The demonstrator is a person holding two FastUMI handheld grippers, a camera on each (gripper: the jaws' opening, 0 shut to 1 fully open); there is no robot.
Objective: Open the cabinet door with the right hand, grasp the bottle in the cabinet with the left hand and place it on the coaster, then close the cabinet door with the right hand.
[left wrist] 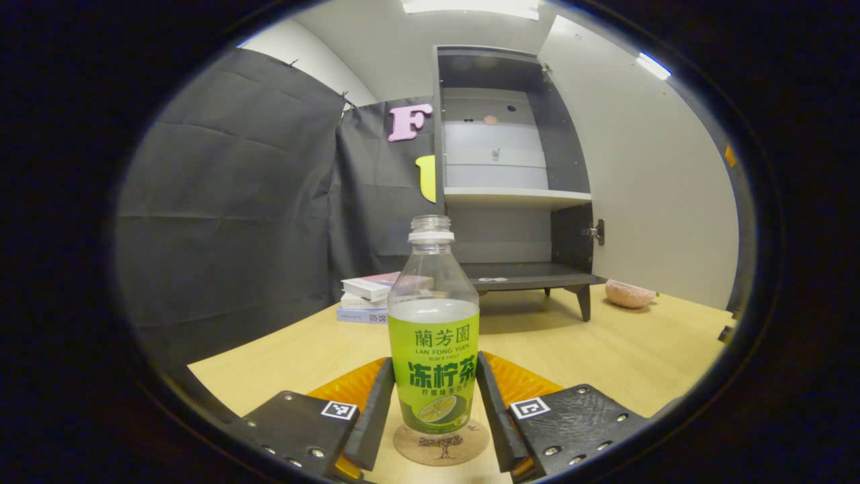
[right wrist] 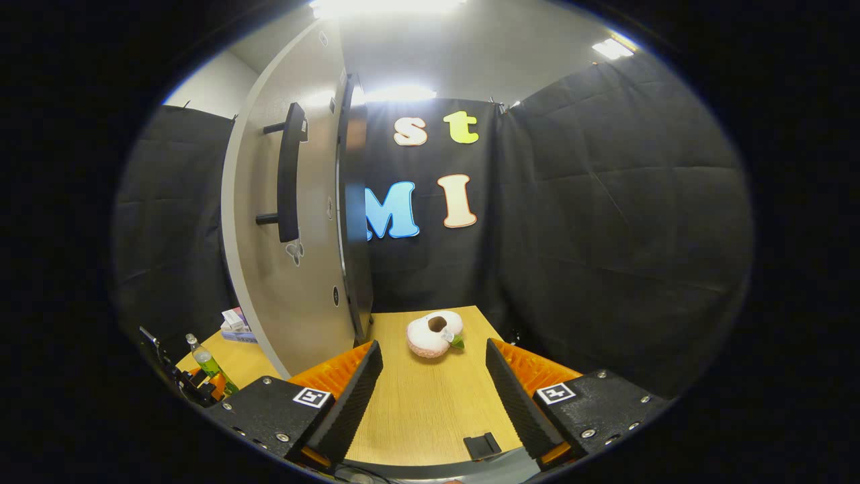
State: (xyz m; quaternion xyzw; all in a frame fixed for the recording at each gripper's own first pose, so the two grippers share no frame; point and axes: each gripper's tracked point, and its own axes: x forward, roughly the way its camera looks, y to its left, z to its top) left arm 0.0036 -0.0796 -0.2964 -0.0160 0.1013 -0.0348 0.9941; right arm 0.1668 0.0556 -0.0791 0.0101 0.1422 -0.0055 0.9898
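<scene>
Left gripper view is showing the bottle [left wrist: 433,336] standing upright on the round coaster [left wrist: 441,445], on the wooden table [left wrist: 605,349]. The left gripper [left wrist: 434,410] is flanking the bottle's lower half with its fingers [left wrist: 376,410] spread; narrow gaps are showing on both sides, so they are not pressing on it. The bottle is clear plastic, capless, with a green label and pale liquid up to the label's top. Behind it the cabinet [left wrist: 510,175] is standing on short legs with its door [left wrist: 645,181] swung wide to the right, shelves bare. A stack of books [left wrist: 366,296] is lying left of the cabinet, and a pinkish plush object [left wrist: 629,294] is sitting under the door's edge. Bare tabletop is lying between bottle and cabinet.

Right gripper view is showing the right gripper [right wrist: 433,396] open and holding nothing, over bare table, with the door's handle [right wrist: 289,171] up to its left and the plush beyond its fingertips.
</scene>
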